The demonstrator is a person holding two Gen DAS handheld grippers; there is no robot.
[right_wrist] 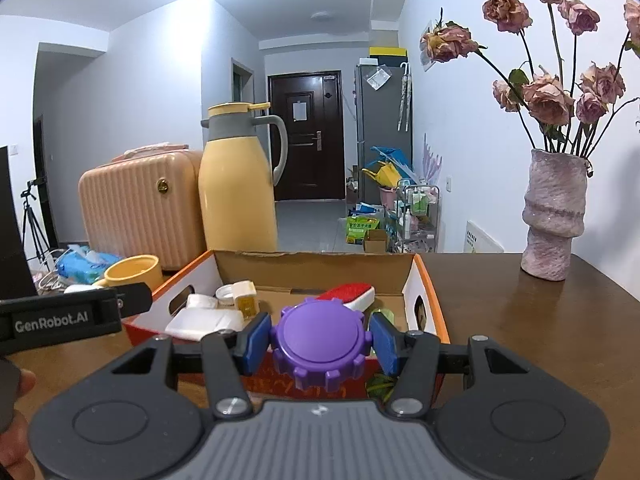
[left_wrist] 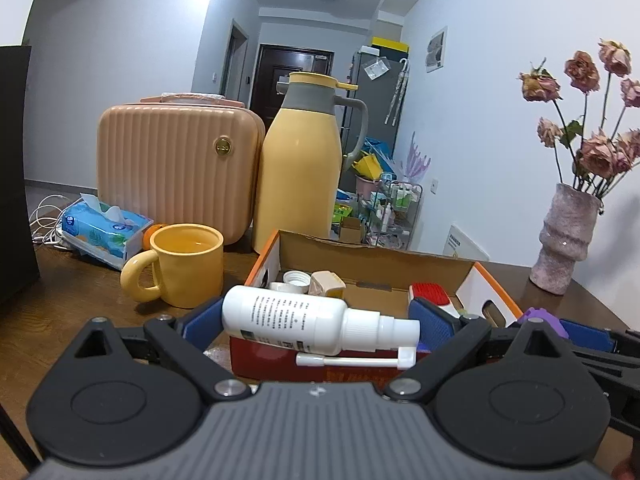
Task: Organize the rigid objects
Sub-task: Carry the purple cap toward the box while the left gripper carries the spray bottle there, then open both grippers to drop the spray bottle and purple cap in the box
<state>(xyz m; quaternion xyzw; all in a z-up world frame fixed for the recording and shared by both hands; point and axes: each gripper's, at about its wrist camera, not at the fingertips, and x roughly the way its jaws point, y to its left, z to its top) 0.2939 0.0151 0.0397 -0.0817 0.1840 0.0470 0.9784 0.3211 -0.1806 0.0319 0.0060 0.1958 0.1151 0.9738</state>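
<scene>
The left tongs (left_wrist: pixel 318 322) pinch a white spray bottle (left_wrist: pixel 304 322) held lengthwise between the blue pads: base against the left pad, nozzle cap toward the right pad. The bottle is smooth rigid plastic, cylindrical, with printed text and a thin folded spout below the neck. It sits above the near edge of the box (left_wrist: pixel 440 266), probably so that it can be lowered inside.

The right tongs (right_wrist: pixel 320 342) pinch a purple gear-shaped disc (right_wrist: pixel 320 342) across its width, pads touching opposite toothed edges. The disc is matte plastic with a flat round face and blunt square teeth; gripping on the teeth likely resists slipping. It also sits at the near wall of the box (right_wrist: pixel 424 280).

The box is open-topped corrugated cardboard, orange-edged, with hand slots in its side walls. It already holds a red-and-white brush (right_wrist: pixel 352 294), a white cap (right_wrist: pixel 225 293) and other small white items.

On the wooden surface (right_wrist: pixel 540 340) stand a glossy yellow mug (left_wrist: pixel 180 266), a yellow jug (left_wrist: pixel 298 160), a ribbed case (left_wrist: pixel 176 168) and a rough-textured vase (right_wrist: pixel 554 216), all outside the box.
</scene>
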